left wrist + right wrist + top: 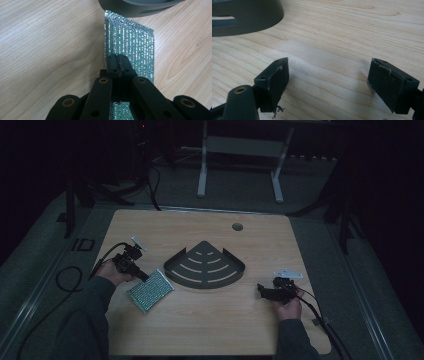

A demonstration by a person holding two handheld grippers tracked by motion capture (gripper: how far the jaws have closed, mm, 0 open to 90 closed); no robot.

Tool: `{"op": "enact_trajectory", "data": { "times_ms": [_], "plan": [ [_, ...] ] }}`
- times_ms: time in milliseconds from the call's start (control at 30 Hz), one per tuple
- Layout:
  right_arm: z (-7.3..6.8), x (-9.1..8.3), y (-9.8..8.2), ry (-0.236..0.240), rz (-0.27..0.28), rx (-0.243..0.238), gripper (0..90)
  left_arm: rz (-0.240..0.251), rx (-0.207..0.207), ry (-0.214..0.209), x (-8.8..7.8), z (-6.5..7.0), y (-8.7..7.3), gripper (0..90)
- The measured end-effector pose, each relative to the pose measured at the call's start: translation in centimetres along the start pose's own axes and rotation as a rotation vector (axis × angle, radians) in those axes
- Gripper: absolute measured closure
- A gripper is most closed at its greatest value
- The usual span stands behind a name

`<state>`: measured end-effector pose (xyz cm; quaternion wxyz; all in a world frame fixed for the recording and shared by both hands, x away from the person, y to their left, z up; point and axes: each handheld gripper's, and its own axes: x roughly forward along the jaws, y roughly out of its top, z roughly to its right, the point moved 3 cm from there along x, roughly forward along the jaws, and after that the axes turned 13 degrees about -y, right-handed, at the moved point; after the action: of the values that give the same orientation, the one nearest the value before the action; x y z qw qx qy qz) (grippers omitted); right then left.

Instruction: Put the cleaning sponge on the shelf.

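Observation:
A silvery green glittering sheet (150, 291) lies on the wooden table (215, 320), left of centre. My left gripper (144, 276) meets its upper-left edge. In the left gripper view the two black jaws are pressed together (117, 62) over the sheet (135, 42), seemingly pinching its near edge. A dark grey fan-shaped slotted tray (205, 265) sits mid-table, just beyond the sheet (140, 7). My right gripper (261, 290) rests low at the table's right, held by a hand. Its jaws stand wide apart (328, 75) over bare wood with nothing between them, and the tray's wall (244, 15) lies ahead to the left.
A round cable hole (237, 226) is near the table's far edge. Cables trail off both grippers toward the near corners. Beyond the table stand a white desk frame (202, 170) and dark stands on grey carpet.

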<state>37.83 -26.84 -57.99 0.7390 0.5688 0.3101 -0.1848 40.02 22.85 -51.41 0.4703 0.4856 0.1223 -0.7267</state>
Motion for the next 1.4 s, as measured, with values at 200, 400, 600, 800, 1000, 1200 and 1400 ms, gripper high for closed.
{"op": "enact_trajectory", "data": {
  "times_ms": [200,400,600,800,1000,1200,1400],
  "plan": [
    [0.0,0.0,0.0,0.0,0.0,0.0,16.8,0.014,0.0,-0.002,-0.6,0.1,0.1,90.0],
    [0.0,0.0,0.0,0.0,0.0,0.0,16.8,0.026,0.002,-0.002,-1.3,0.3,0.1,90.0],
    [0.0,0.0,0.0,0.0,0.0,0.0,16.8,0.039,0.005,-0.01,-1.9,0.4,0.2,90.0],
    [0.0,0.0,0.0,0.0,0.0,0.0,16.8,0.041,0.013,-0.004,-2.5,0.8,0.4,90.0],
    [0.0,0.0,0.0,0.0,0.0,0.0,16.8,0.051,0.025,-0.002,-3.2,1.2,0.7,90.0],
    [0.0,0.0,0.0,0.0,0.0,0.0,16.8,0.059,0.034,-0.002,-3.6,1.6,1.1,90.0],
    [0.0,0.0,0.0,0.0,0.0,0.0,16.8,0.068,0.036,0.003,-4.0,1.9,1.6,90.0]
  ]
}}
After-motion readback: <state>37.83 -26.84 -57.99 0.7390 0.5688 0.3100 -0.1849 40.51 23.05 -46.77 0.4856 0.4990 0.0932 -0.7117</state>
